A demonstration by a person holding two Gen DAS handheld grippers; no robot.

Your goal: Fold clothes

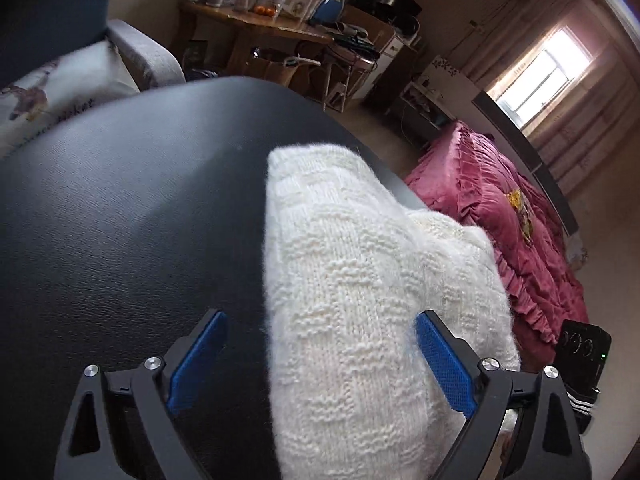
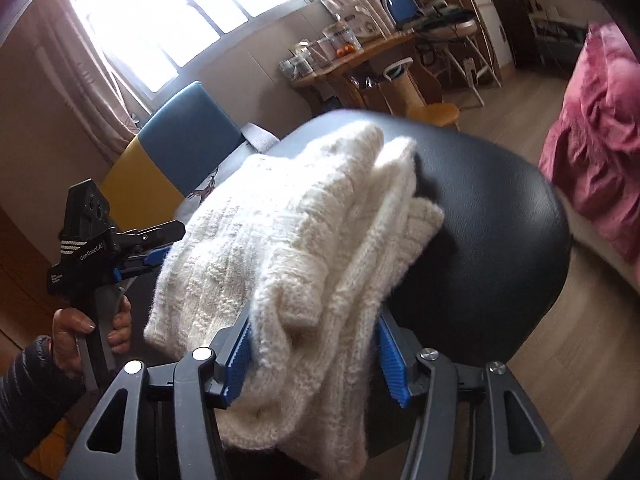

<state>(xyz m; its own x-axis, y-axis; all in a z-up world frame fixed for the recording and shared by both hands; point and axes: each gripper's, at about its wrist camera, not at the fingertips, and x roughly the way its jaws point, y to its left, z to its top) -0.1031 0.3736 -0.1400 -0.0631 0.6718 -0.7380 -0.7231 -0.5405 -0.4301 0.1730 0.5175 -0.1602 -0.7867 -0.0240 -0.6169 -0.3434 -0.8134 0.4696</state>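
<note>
A cream knitted sweater [image 1: 352, 280] lies folded in a thick bundle on a round black leather stool [image 1: 120, 220]. In the left wrist view my left gripper [image 1: 320, 360] is open, its blue pads [image 1: 444, 364] standing wide on either side of the sweater's near end. In the right wrist view the sweater [image 2: 288, 232] shows as stacked layers on the stool [image 2: 492, 232]. My right gripper [image 2: 316, 356] has its blue pads [image 2: 390, 364] on either side of the bundle's thick edge, jaws apart. The left gripper [image 2: 160, 248] shows at the sweater's far side, held by a hand.
A pink ruffled bedspread [image 1: 500, 220] lies right of the stool. A blue and yellow chair [image 2: 168, 148] stands behind it. A cluttered wooden table [image 1: 260, 20] stands by the wall. A bright window [image 2: 180, 12] is behind.
</note>
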